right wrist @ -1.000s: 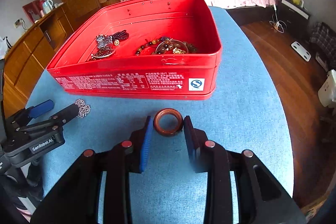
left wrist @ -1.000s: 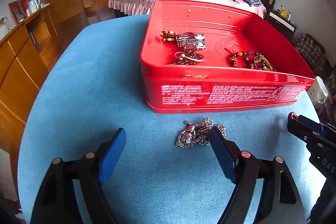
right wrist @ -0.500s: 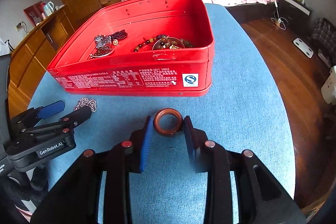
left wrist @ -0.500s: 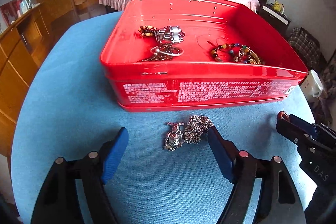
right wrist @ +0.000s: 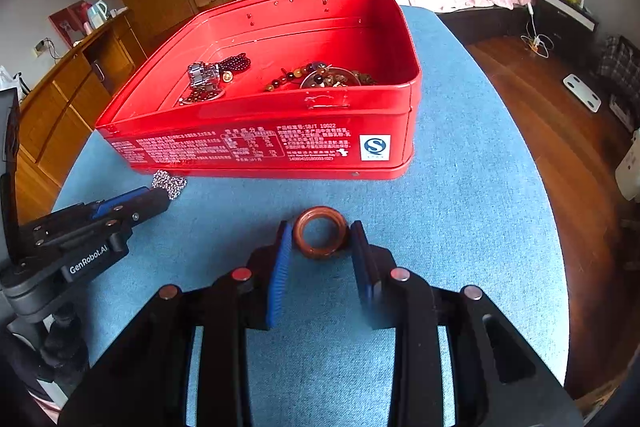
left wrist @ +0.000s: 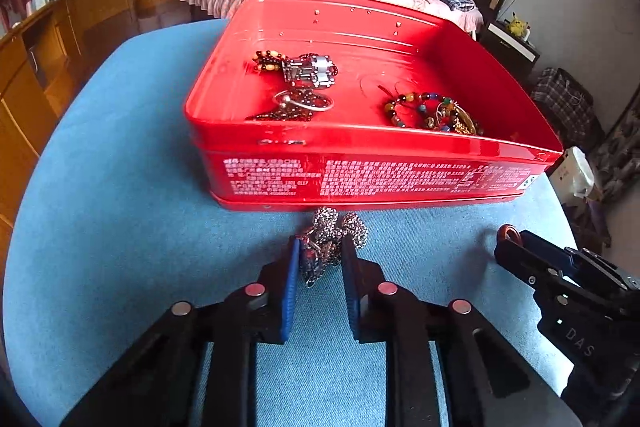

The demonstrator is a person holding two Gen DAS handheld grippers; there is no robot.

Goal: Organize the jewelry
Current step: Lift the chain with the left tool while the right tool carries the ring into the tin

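On the blue tabletop (left wrist: pixel 120 227) stood an open red tin (left wrist: pixel 360 179) holding beaded bracelets (left wrist: pixel 430 113) and a metal watchband (left wrist: pixel 310 71). Before its near wall, the left gripper (left wrist: pixel 320 255), whose jaws had just been closing, pinched a bunched silver chain necklace (left wrist: pixel 334 231) lying on the cloth. Farther right, the right gripper (right wrist: pixel 320 239) clasped a brown ring (right wrist: pixel 320 231) between its blue pads (right wrist: pixel 280 259), resting on the table near the tin.

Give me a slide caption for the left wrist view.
Left gripper closed on silver chain necklace before red tin.
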